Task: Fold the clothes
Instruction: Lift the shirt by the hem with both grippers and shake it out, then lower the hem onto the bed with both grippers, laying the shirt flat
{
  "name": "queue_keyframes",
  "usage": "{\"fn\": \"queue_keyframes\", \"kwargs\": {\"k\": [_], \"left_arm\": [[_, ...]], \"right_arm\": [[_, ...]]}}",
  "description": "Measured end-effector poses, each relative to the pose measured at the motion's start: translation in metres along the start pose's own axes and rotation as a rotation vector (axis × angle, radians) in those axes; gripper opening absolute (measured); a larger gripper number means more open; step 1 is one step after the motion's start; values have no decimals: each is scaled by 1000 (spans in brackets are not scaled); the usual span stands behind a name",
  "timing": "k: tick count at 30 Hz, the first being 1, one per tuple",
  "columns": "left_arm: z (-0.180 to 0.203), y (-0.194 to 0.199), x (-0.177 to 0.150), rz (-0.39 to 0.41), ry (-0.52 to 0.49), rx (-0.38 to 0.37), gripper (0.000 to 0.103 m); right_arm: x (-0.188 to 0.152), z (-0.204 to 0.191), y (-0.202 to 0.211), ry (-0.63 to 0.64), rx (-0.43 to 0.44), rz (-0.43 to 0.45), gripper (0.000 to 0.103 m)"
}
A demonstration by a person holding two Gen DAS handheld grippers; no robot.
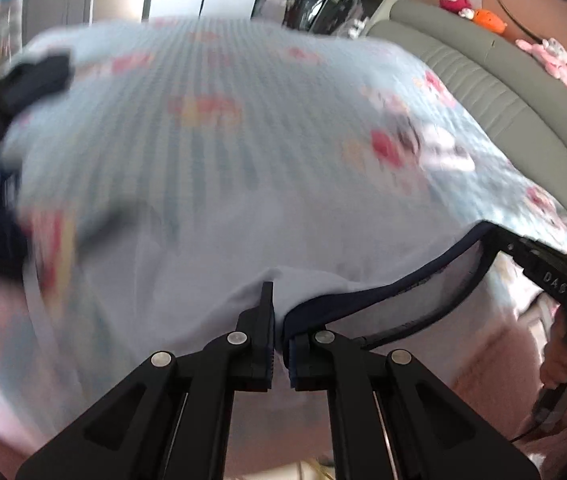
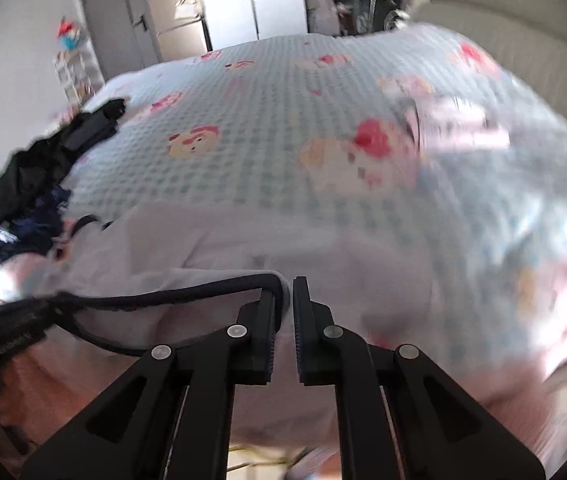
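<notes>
While both the left gripper [image 1: 279, 320] and right gripper [image 2: 288, 312] are clamped on the navy-trimmed edge of the pale garment [image 1: 187, 264], which drapes beyond their fingers over the bedspread [image 2: 283, 120], no fold looks completed yet.

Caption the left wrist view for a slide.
Left gripper and right gripper pinch the dark-trimmed white garment over the cartoon-print bedspread.

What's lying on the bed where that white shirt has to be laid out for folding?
Nothing visible blocks the middle of the bedspread. A dark clothes pile sits at its left edge, beside the white shirt that both hand-held grippers pinch.
</notes>
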State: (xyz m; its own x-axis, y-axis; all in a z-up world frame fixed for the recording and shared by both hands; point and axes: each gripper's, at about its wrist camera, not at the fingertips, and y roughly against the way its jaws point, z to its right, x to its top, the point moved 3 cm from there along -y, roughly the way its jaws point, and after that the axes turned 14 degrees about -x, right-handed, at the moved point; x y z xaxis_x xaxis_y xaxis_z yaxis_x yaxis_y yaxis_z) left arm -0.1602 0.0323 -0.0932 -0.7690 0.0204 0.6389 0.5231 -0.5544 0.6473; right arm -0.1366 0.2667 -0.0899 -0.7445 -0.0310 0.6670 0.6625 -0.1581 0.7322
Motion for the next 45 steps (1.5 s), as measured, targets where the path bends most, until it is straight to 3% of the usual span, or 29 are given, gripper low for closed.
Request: {"fn": "queue_keyframes", "kwargs": {"k": [2,4,6,8,11,13,15,18,20,23,25,27,32,35,37,40,42,44,45], "left_arm": [[14,16,67,92,-50,9,4],[44,61,138,228,-126,-2,4],[78,112,195,344,-206,-15,4],[110,161,237,439,-277,-26,4],[134,205,250,534,-365,31,4],[131,209,239,529,-372,31,4],[115,191,212,473,-346,17,5],[72,134,160,327,-270,33,5],[34,78,107,177,-157,40,5],[-13,13,22,-37,17,64,5],[-26,-2,-21,-107,80,70,5],[-37,-10,-60,-161,135,73,5],[-41,8,-89,-151,171,36,5],[-49,6,-92,-138,191,-12,8],[-56,4,-98,-147,223,-35,20],[-62,12,-103,-99,277,-102,22],[-63,21,-103,-54,296,-154,28],[-65,30,-101,-12,323,-196,30],[-68,34,-101,9,343,-215,30]], "right_arm": [[51,-1,4,10,-14,59,5],[121,3,34,15,-42,180,5],[193,11,96,-6,-58,369,5],[237,19,157,-30,-58,519,5],[268,32,222,-51,-39,672,5],[266,37,236,-47,-35,706,5],[245,37,219,-36,-21,658,5],[188,22,160,0,15,503,5],[142,7,108,30,29,371,5],[50,-15,21,46,57,89,5],[-7,-24,-20,25,98,-77,5],[-53,-29,-39,9,110,-172,6],[-100,-21,-44,-48,140,-265,6],[-109,-16,-39,-48,135,-257,6],[-110,-14,-35,-67,145,-254,7],[-101,-8,-36,-121,172,-243,8],[-88,-6,-34,-139,191,-215,17],[-75,-7,-35,-151,215,-195,33],[-69,-9,-37,-161,234,-193,34]]}}
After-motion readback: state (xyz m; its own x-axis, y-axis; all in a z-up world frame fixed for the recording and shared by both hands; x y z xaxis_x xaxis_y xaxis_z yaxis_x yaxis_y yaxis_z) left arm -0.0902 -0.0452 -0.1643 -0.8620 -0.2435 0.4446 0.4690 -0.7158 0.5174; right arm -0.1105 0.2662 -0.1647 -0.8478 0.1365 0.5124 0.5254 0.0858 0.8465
